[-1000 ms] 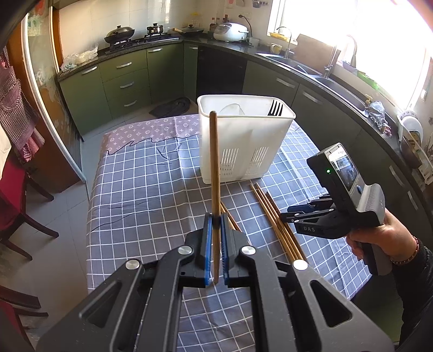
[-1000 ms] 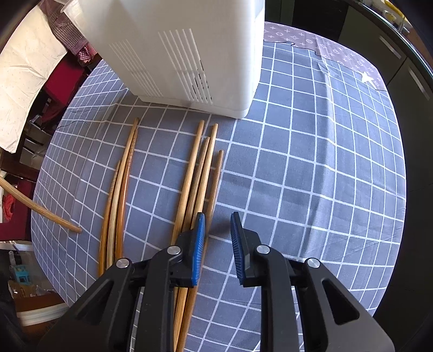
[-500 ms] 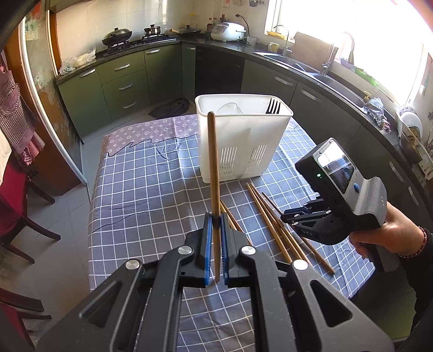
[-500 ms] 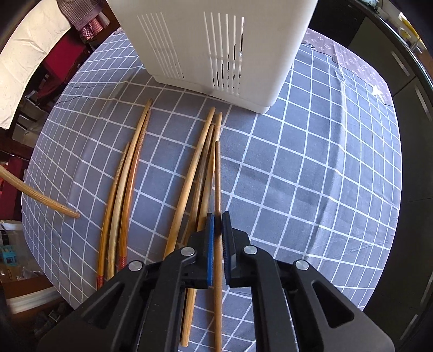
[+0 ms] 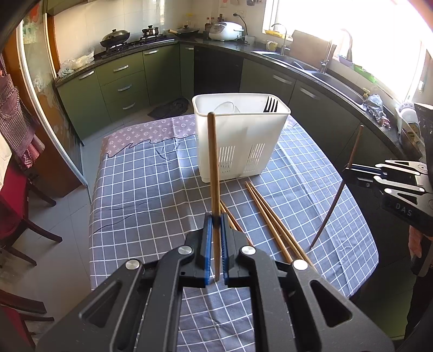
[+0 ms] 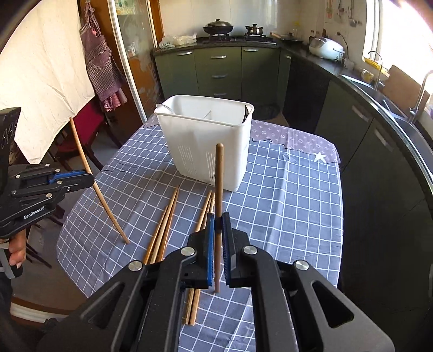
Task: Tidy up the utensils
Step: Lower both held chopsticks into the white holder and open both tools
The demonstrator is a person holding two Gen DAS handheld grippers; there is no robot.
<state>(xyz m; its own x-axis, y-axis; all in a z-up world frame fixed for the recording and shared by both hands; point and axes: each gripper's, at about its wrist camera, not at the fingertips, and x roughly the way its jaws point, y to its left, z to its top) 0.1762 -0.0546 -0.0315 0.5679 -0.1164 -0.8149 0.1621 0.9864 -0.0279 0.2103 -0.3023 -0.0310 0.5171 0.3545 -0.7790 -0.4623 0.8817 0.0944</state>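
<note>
Left wrist view shows my left gripper (image 5: pixel 215 219) clamped on a chopstick (image 5: pixel 213 162) standing upright before the white utensil holder (image 5: pixel 238 146). My right gripper (image 6: pixel 218 222) pinches a darker chopstick (image 6: pixel 218 184) above the checked tablecloth (image 6: pixel 284 205), where loose chopsticks (image 6: pixel 165 222) lie near the holder.

Kitchen: green cabinets (image 5: pixel 121 81) under dark countertop (image 5: pixel 311 67), white tiled wall (image 5: pixel 113 16), bright window (image 5: pixel 379 32) over sink (image 5: pixel 297 63). Grey tile floor (image 5: pixel 67 232), red chair (image 5: pixel 16 211), checked tablecloth (image 5: pixel 151 184).
</note>
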